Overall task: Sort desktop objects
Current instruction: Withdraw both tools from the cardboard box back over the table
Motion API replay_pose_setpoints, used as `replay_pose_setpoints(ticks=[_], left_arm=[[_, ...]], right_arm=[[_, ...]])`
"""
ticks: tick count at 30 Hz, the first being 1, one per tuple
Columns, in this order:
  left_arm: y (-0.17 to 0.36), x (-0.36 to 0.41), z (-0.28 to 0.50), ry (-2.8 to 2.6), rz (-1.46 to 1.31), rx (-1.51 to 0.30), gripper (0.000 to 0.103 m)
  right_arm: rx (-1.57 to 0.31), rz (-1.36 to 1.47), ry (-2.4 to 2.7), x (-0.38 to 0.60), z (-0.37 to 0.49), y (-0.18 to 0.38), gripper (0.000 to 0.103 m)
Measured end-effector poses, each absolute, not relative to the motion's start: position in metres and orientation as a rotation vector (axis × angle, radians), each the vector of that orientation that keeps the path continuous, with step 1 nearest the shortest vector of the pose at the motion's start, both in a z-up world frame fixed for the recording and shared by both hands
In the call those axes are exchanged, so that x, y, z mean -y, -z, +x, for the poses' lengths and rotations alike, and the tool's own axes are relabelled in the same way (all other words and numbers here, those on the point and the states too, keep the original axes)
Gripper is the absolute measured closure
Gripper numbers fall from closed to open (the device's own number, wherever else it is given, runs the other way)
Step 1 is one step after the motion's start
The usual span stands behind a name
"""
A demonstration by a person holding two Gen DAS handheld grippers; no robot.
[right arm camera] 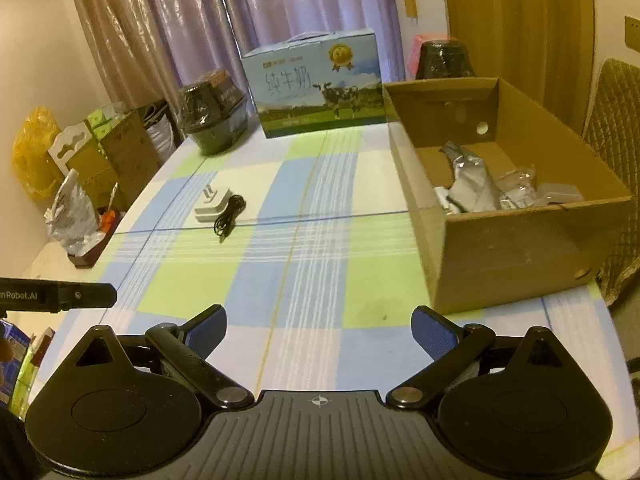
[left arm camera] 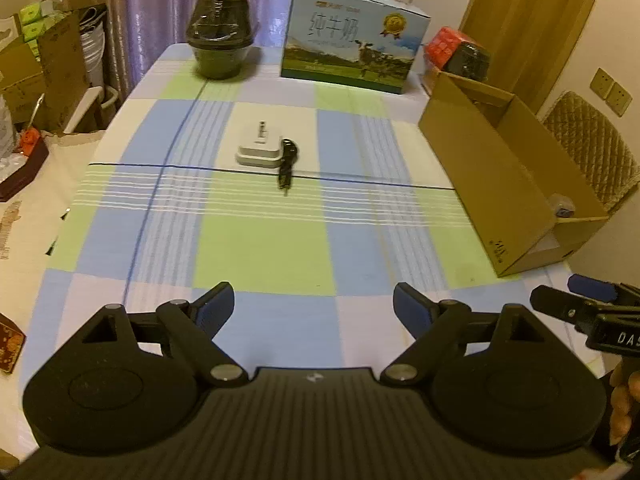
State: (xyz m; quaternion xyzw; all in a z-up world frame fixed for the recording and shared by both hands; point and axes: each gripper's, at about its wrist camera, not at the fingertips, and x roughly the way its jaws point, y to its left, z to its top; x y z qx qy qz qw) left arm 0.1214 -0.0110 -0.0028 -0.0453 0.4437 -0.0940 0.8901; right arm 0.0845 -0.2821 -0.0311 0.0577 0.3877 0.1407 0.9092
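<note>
Hovering, left gripper: low over the near end of the table, jaws spread wide, nothing between the blue pads.
Right gripper: same posture just beside it, jaws wide apart, empty; its tip also shows at the right edge of the left wrist view.
Hand: partly visible behind the right gripper, holding the handle.
Tablecloth: blue, green and white check, covers the table.
White charger: mid-table, well ahead of both grippers, prongs pointing up.
Black cable: coiled, touching the charger's right side, plug end trailing toward the grippers.
Cardboard box: open-topped, right side of the table, already holds silver pouches and clear-wrapped bits.
Milk carton: far end, cow print, carry handle on top.
Black wrapped container: far left corner, beside the carton.
Chair: quilted back, behind the box.
Curtains: behind the table's far end.
</note>
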Motion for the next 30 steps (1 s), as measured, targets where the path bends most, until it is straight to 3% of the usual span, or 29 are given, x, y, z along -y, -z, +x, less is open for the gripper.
replay_pose_setpoints(ticks=[10, 26, 30], left_arm=[[0.017, -0.011, 0.132, 0.161, -0.040, -0.928, 0.012], [0.060, -0.039, 0.224, 0.146, 0.034, -0.859, 0.012], [0.071, -0.042, 0.253, 0.150, 0.071, -0.826, 0.012]], right_arm=[[-0.824, 0.095, -0.321, 0.260, 0.098, 0.042, 0.006], [-0.807, 0.074, -0.408, 0.193, 0.177, 0.077, 0.006], [-0.794, 0.064, -0.418, 0.174, 0.200, 0.090, 0.012]])
